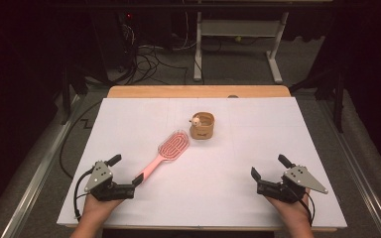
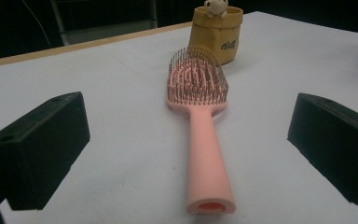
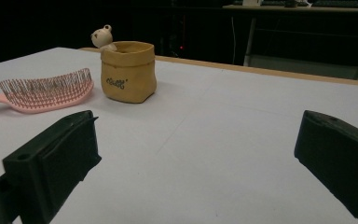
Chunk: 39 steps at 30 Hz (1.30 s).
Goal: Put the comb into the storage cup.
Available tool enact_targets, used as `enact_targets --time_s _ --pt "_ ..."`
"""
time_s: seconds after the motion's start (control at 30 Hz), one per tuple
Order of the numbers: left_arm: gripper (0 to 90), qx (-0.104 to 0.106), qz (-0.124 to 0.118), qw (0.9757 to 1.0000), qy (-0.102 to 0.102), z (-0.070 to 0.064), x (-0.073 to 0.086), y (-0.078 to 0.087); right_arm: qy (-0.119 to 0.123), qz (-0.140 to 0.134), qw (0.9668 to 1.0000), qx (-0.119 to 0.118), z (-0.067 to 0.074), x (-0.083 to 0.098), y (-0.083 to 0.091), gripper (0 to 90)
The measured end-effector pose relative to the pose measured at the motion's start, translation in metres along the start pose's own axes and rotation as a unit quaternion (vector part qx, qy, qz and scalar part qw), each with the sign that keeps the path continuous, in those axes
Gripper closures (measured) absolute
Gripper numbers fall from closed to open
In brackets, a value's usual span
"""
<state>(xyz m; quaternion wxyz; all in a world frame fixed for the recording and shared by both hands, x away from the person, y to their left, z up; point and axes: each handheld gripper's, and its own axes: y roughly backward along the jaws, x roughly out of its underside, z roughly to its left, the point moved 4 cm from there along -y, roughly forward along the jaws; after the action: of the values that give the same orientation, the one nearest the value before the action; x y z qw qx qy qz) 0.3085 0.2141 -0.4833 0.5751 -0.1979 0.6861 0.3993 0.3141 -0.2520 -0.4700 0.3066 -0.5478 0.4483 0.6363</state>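
A pink hairbrush (image 1: 167, 148) lies bristles up on the white table cover (image 1: 268, 124), with its handle pointing toward my left gripper (image 1: 125, 170). In the left gripper view the brush handle (image 2: 208, 163) runs in between the two wide-open jaws, and neither jaw touches it. Just beyond the brush head stands a small tan pouch (image 1: 202, 126) with a little bear figure (image 1: 196, 119) on its rim. My right gripper (image 1: 269, 167) rests open near the front right with nothing between its jaws. Its own view has the tan pouch (image 3: 128, 72) and the brush head (image 3: 46, 91) well ahead to the left.
The table's wooden far edge (image 1: 198, 91) shows past the white cover. On the floor behind it are cables (image 1: 149, 59) and a white desk frame (image 1: 238, 29). A metal rail (image 1: 34, 173) runs along the left side of the table.
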Motion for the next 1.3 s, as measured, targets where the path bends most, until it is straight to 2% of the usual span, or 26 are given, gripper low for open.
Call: enact_targets --time_s 0.57,0.87,1.3 --pt "0.0 -0.001 -0.013 0.9998 0.015 0.0039 -0.0002 0.0026 0.007 0.003 1.0 0.003 0.0024 -0.0003 -0.0014 0.3" --pt "0.0 0.005 -0.022 0.9995 0.021 0.006 -0.001 0.0046 0.004 -0.023 0.9997 -0.005 0.0033 -0.0051 0.0019 0.3" --pt "0.4 0.005 -0.026 0.9994 0.023 0.0082 -0.0029 0.0075 -0.001 -0.013 0.9998 -0.013 0.0046 -0.005 0.0003 0.3"
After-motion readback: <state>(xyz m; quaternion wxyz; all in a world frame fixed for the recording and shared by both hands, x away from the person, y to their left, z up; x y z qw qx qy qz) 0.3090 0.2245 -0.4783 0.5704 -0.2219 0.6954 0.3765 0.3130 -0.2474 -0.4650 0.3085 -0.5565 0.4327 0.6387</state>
